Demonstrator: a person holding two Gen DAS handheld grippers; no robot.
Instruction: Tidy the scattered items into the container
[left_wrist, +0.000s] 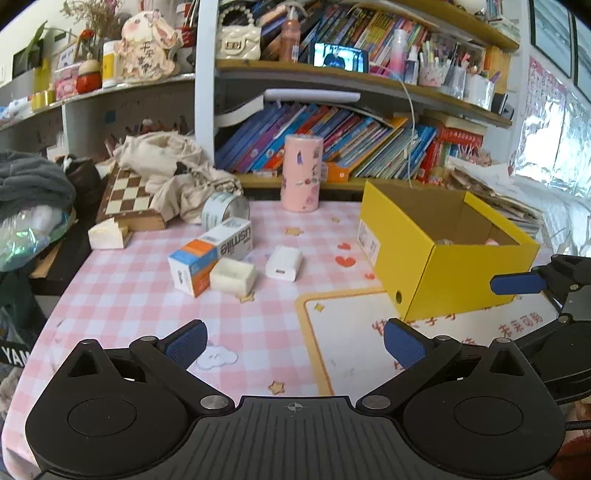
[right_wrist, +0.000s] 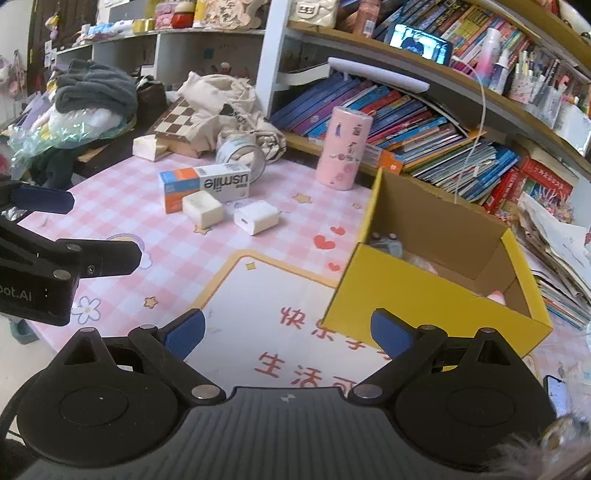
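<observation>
A pink-and-white checked tablecloth (left_wrist: 122, 295) is covering the table, printed with hearts and stars, and crowded bookshelves (left_wrist: 332, 140) are rising behind it. The yellow cardboard box (left_wrist: 443, 258) is sitting open at the right, brown inside, with a few small things lying in its bottom. Left of it, the usmile carton (left_wrist: 212, 254), a small white tray (left_wrist: 233, 276) touching it, and a glossy white charger (left_wrist: 283, 263) are lying close together; a tape roll (left_wrist: 224, 210) and a pink cylinder (left_wrist: 301, 172) are resting farther back. The left gripper (left_wrist: 293, 341) and right gripper (right_wrist: 287, 334) are both hovering spread wide, holding nothing.
</observation>
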